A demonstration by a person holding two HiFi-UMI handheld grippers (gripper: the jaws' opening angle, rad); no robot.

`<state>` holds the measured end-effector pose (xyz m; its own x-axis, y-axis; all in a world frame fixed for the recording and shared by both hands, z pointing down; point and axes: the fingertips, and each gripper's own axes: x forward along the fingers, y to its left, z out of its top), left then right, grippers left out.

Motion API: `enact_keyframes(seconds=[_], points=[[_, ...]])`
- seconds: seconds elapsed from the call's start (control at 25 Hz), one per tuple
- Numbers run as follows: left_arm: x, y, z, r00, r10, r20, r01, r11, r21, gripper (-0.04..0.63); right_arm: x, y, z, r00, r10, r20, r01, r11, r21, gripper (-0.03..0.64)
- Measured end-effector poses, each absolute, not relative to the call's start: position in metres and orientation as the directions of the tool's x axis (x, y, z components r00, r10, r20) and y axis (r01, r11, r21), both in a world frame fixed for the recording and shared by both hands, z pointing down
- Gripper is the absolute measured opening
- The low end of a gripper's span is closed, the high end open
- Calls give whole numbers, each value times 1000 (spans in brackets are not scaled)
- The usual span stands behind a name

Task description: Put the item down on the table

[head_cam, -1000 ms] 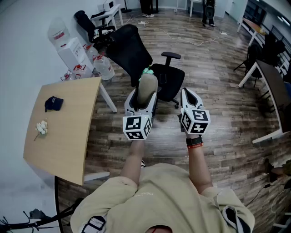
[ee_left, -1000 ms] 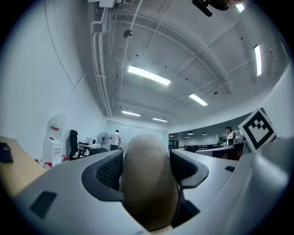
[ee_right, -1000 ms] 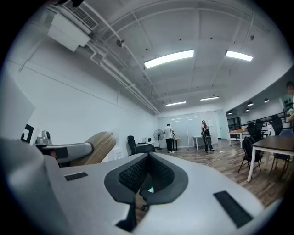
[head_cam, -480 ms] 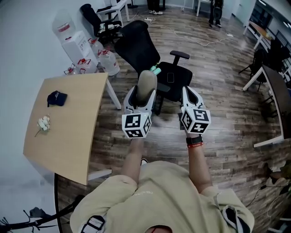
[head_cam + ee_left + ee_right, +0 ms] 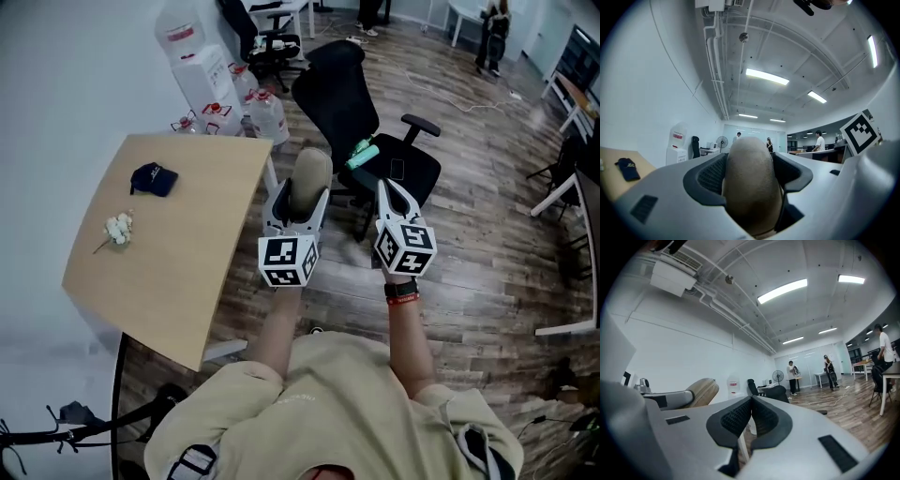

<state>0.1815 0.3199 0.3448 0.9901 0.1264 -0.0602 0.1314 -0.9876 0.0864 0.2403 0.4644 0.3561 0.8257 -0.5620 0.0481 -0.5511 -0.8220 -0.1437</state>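
My left gripper [image 5: 300, 193] is shut on a tan rounded item [image 5: 308, 178], which stands up between its jaws [image 5: 751, 180]. It hovers just off the right edge of the light wooden table [image 5: 187, 244]. To its right my right gripper [image 5: 390, 195] is shut with nothing in it, its pads meeting [image 5: 751, 418]. The tan item [image 5: 701, 392] also shows at the left of the right gripper view. Both grippers are held level in the air in front of the person.
A dark blue cap [image 5: 154, 177] and a small white bunch [image 5: 118, 228] lie on the table's far left part. A black office chair [image 5: 361, 122] with a green thing [image 5: 363, 153] on its seat stands behind the grippers. Water bottles [image 5: 265, 117] and a dispenser [image 5: 197, 66] stand by the wall.
The view has swung toward the table, which now lies closer beneath the left gripper. Both grippers keep their hold and spacing; the chair has shifted right in view.
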Motion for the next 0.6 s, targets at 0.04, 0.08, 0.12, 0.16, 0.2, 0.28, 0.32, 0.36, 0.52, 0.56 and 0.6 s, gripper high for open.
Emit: enact_keyframes(seconds=[0.04,0.08,0.12,0.16,0.2,0.28,0.32,0.36,0.52,0.56,0.6], points=[[178,306,345,992,112,-59,117,-989,87,331,239,447,356,815,-577,47,-566,-811,-146,12],[173,291,346,994,95,-58,100,-991,90,331,237,429,355,803,-594,46,-583,-799,-147,12],[168,277,347,995,76,-57,81,-992,93,331,233,412,355,790,-612,46,-600,-786,-148,12],[162,263,349,997,55,-56,61,-993,97,331,229,394,356,775,-631,47,-619,-771,-149,12],[158,249,351,998,34,-54,40,-994,101,331,225,378,357,758,-650,50,-638,-756,-149,12],[150,224,355,999,-10,-48,-4,-994,109,331,219,349,362,724,-687,62,-674,-724,-147,12],[146,213,357,998,-33,-45,-27,-993,113,331,217,335,364,707,-704,69,-691,-708,-145,12],[141,202,357,997,-56,-43,-51,-992,117,331,215,322,366,690,-720,75,-707,-692,-145,12],[121,160,357,988,-151,-39,-145,-982,124,331,210,274,366,624,-777,83,-762,-629,-158,12],[116,149,358,984,-172,-38,-166,-978,124,331,208,261,366,607,-791,83,-775,-611,-161,12],[110,138,358,980,-195,-36,-189,-974,123,331,206,246,367,587,-805,83,-789,-592,-164,12]])
